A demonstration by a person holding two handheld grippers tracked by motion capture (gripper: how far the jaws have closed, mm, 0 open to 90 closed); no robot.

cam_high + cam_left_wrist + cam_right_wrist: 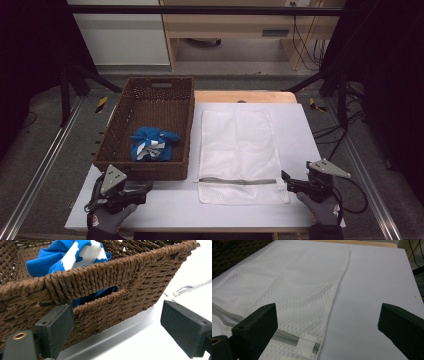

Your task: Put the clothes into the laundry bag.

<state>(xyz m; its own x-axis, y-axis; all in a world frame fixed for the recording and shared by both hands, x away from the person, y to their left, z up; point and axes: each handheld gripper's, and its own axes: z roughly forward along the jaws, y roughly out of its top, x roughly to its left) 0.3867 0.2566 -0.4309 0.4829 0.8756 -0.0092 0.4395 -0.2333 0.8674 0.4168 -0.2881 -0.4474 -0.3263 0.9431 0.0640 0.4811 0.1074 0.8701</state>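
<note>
**Nothing bagged yet: cloth in the basket, mesh bag zipped**

From where I stand, the work looks barely begun. The blue and white cloth (151,144) lies bunched in the brown wicker basket (116,131) at the left of the table (300,130), nobody touching it. Beside the basket the white mesh bag (239,150) lies flat, its grey zipper (235,181) running across the near end and looking closed.

The left gripper (148,188) sits just before the basket's near wall, jaws spread wide and holding nothing. The right gripper (286,177) hovers at the bag's near right corner, by the zipper's end, jaws likewise wide apart and empty.

My guess: opening the zipper, lifting the cloth out and getting it into the bag are all left to do.
</note>
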